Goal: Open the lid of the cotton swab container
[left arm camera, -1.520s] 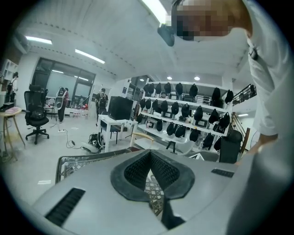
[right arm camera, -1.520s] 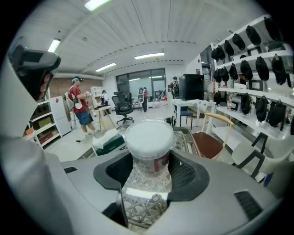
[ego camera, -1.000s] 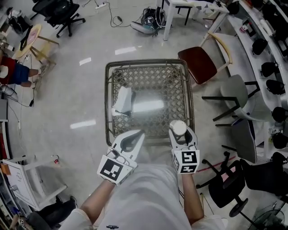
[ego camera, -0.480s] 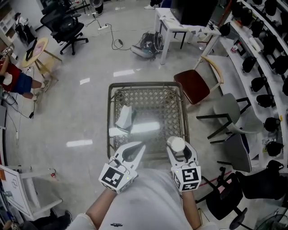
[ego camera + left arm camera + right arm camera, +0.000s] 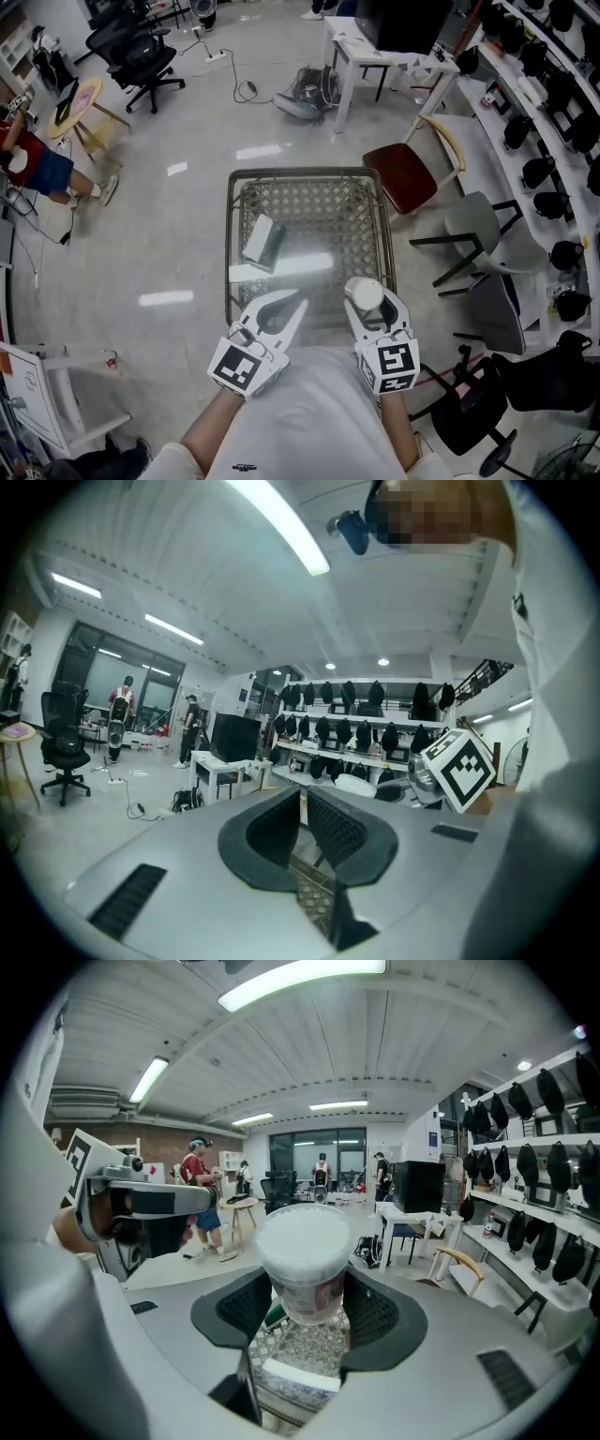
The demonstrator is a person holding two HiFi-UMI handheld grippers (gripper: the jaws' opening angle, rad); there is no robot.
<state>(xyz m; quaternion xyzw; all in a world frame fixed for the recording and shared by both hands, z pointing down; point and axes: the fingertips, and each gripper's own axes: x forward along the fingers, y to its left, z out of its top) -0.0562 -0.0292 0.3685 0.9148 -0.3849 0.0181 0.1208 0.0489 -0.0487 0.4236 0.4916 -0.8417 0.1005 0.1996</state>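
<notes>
The cotton swab container [image 5: 365, 293] is a small clear tub with a white lid [image 5: 302, 1234] and a pink label. My right gripper [image 5: 368, 307] is shut on it, holding it upright over the near edge of the glass-topped wicker table [image 5: 309, 202]. In the right gripper view the pads [image 5: 370, 1312] press on the container's [image 5: 304, 1283] lower sides and the lid sits closed on top. My left gripper [image 5: 296, 305] hovers beside it to the left, shut and with nothing in it. In the left gripper view its jaws [image 5: 303, 808] stand together.
A white and green box [image 5: 262, 241] lies on the table's left part. A red-seated chair [image 5: 405, 180] and grey chairs [image 5: 487, 211] stand to the right, with a white desk [image 5: 375, 28] beyond. Shelves of dark gear [image 5: 553, 103] line the right wall.
The head view has shifted a little, so the table sits lower in the picture. Both grippers keep their places at the near edge, with the container still held.
</notes>
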